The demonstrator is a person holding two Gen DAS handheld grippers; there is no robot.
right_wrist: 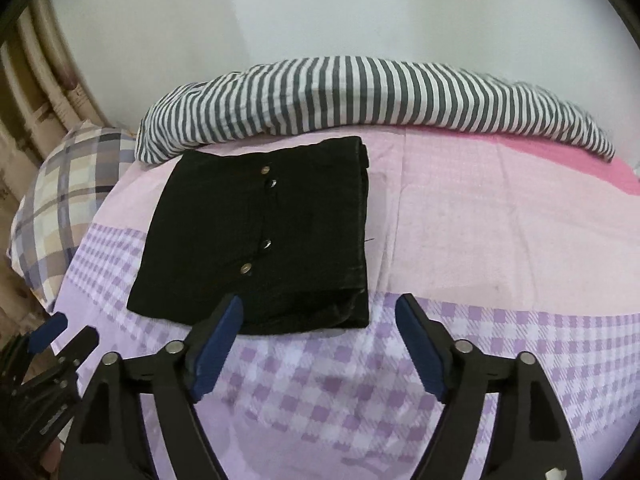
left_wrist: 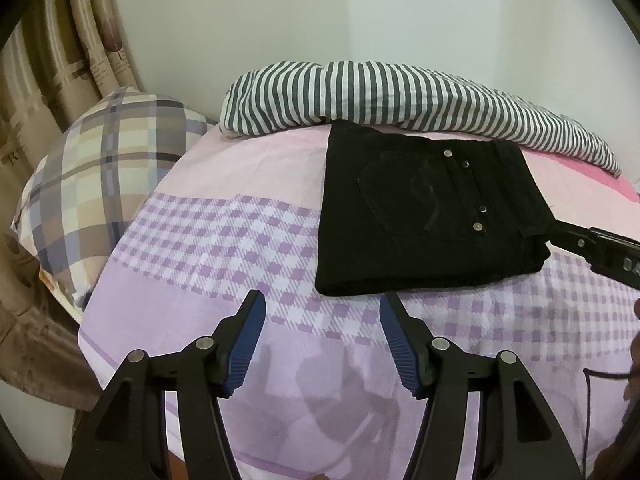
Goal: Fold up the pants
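Left wrist: left gripper [left_wrist: 322, 308] jaws apart, nothing between the blue pads [left_wrist: 244, 352], hovering over the lilac checked bedsheet [left_wrist: 224, 232]. Black pants [left_wrist: 424, 216] lie folded into a flat rectangle just ahead, rear edge against the striped blanket [left_wrist: 400, 100]. Plaid pillow [left_wrist: 100, 176] at left.

Right wrist: right gripper [right_wrist: 320, 312] jaws wide, empty, just short of the pants' [right_wrist: 256, 232] near edge.

I see soft, even indoor light with no glare. My grippers cast faint grey shadows on the bedsheet [left_wrist: 224, 240] just below the fingers. Fisheye bending curves the bed's edges, dark vignette rims the corners, and the right wrist view looks slightly blurred.
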